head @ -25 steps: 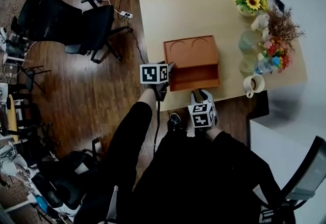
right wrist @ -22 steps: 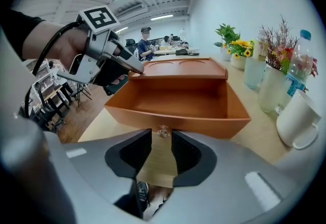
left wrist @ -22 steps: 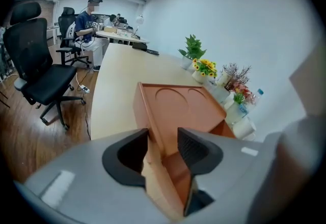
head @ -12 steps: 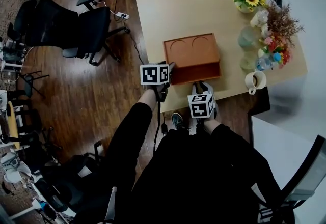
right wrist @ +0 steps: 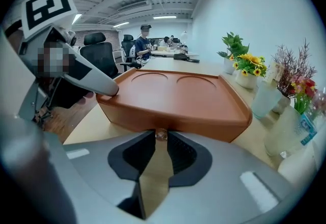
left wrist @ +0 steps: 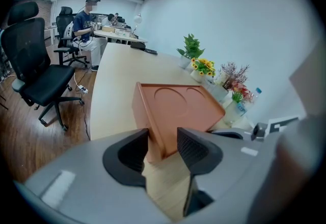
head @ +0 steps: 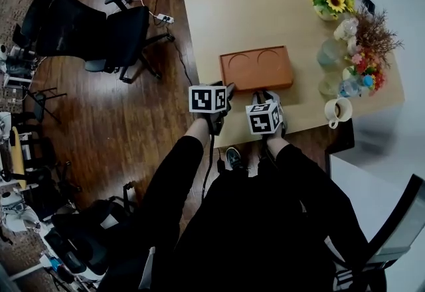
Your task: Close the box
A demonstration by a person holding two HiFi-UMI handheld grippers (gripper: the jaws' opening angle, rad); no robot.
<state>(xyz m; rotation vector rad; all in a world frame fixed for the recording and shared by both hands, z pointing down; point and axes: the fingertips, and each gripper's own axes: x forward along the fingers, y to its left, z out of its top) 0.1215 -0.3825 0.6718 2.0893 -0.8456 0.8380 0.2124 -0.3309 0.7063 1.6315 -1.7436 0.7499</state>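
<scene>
**Seat the front, then let go clean**

The box [head: 256,68] sits at the near edge of the table [head: 226,5], roughly in the middle of it, and from the head view I see no gap along its near face, so I judge it shut or almost so.

My right gripper [right wrist: 161,141] is at the middle of that near face, with its 2 jaws drawn in on the small knob [right wrist: 161,135], pinching it at the very tips. My left gripper [left wrist: 163,141] has its jaws apart, straddling the near left corner of the box. The corner stands between the pads, with a gap showing on the right-hand one, so it is bracing rather than clamping.

To do this well, I would:

1. Push the knob straight toward the far side, level with the table. The grip is only at the fingertips, so a twist could make the knob slip out.
2. Keep the left gripper where it is, so the box cannot slide or swing. The glass [head: 327,53] and cup [head: 337,110] stand near its right side.
3. Stop as soon as the face meets resistance, because more force would only shove the whole box along.
4. Open the right jaws fully before backing off toward me, or the knob may drag the front open again.
</scene>
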